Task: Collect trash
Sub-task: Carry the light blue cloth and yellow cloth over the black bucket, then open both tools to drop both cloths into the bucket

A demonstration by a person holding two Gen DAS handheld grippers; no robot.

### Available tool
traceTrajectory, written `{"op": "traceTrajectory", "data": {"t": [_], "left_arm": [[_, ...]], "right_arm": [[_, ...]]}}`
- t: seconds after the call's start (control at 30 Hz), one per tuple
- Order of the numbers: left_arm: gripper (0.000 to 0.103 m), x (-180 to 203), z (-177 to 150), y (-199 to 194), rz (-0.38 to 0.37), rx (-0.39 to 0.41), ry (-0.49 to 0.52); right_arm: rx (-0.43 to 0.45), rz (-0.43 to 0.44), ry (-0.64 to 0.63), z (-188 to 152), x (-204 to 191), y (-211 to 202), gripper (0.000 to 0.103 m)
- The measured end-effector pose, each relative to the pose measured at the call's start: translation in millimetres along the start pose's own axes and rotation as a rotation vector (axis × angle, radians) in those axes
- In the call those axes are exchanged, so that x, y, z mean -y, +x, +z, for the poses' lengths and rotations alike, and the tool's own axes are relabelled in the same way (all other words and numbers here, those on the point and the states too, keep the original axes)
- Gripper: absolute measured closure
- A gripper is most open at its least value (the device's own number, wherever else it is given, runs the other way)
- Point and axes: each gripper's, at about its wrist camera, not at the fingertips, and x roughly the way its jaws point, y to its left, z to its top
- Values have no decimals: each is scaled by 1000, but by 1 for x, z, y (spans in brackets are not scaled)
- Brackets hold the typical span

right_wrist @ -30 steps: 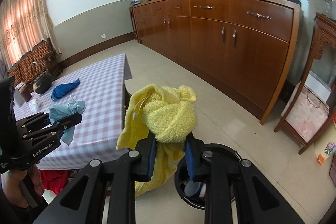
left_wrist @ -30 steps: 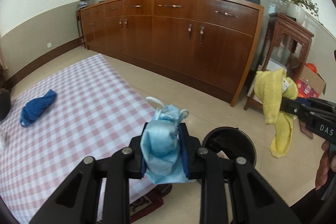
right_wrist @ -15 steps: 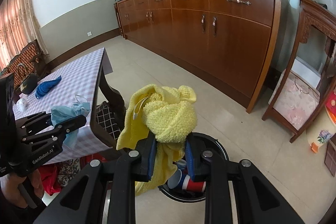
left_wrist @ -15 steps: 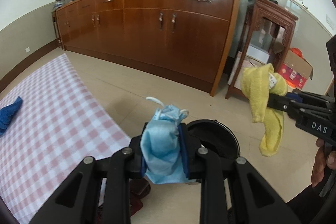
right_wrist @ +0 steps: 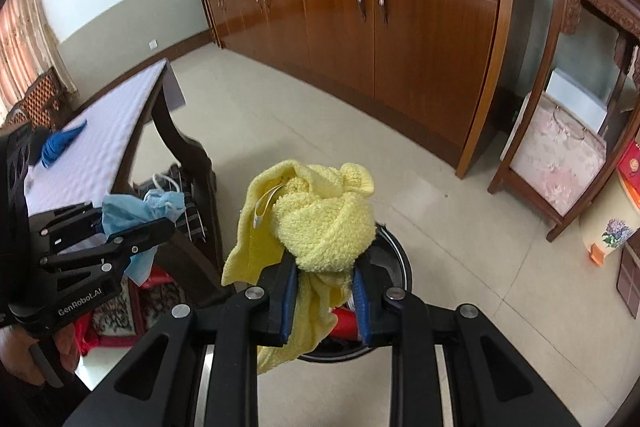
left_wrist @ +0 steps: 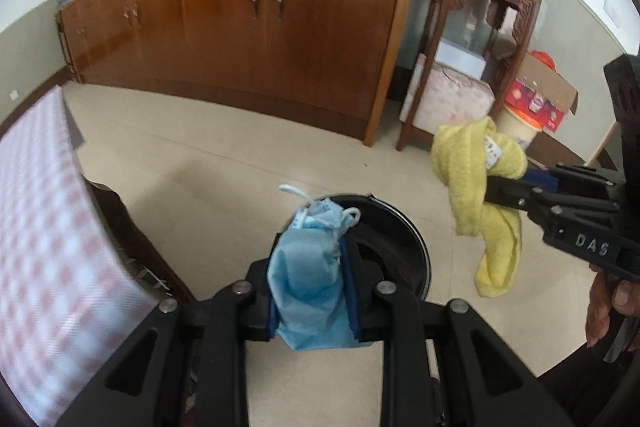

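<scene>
The left gripper (left_wrist: 310, 291) is clamped on a crumpled blue face mask (left_wrist: 308, 279); the mask fills the gap between the two blue pads, with its white ear loops (left_wrist: 298, 193) sticking out past the fingertips and its lower edge hanging below them. The right gripper (right_wrist: 324, 291) is clamped on a bunched yellow towel (right_wrist: 320, 223); the bulk of the towel sits above the fingertips, and a loose tail drapes down on the left side of the jaws.

A round black trash bin (left_wrist: 412, 247) stands on the tiled floor directly beyond and below both grippers. In the right wrist view its rim (right_wrist: 400, 255) shows behind the towel, and a red item (right_wrist: 344, 323) lies inside it. Neither the mask nor the towel touches the bin.

The table with the checked cloth (left_wrist: 44, 227) stands to the left of the bin. A dark blue cloth (right_wrist: 60, 143) lies on that table, well apart from both grippers. A wooden sideboard (left_wrist: 256, 23) runs along the far wall.
</scene>
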Motion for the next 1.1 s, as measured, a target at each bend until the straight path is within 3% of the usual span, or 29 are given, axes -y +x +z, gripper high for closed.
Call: {"op": "traceTrajectory", "data": {"t": [0.17, 0.47, 0.6, 0.63, 0.67, 0.7, 0.73, 0.77, 0.87, 1.1], "left_arm": [[76, 6, -9, 34, -73, -88, -18], [76, 14, -23, 95, -100, -228, 0], [72, 17, -24, 118, -155, -283, -4], [69, 18, -26, 128, -151, -312, -10], [43, 14, -31, 132, -131, -321, -12], [18, 12, -34, 135, -89, -320, -9], [13, 9, -38, 134, -74, -309, -7], [8, 6, -41, 132, -67, -302, -7], [7, -3, -45, 120, -35, -279, -26], [2, -13, -46, 78, 77, -182, -67]], "right_arm": [[-77, 24, -55, -16, 10, 32, 77], [-215, 88, -168, -35, 26, 99, 77], [-279, 143, -234, -43, 25, 128, 75], [-301, 154, -252, -47, 23, 135, 68], [-315, 122, -294, -51, 21, 143, 56], [-315, 76, -326, -55, 22, 147, 22], [-309, 93, -317, -57, 25, 147, 8], [-301, 92, -302, -56, 29, 146, 6], [-263, 40, -290, -51, 38, 136, 0], [-205, -52, -159, -46, 43, 100, 0]]}}
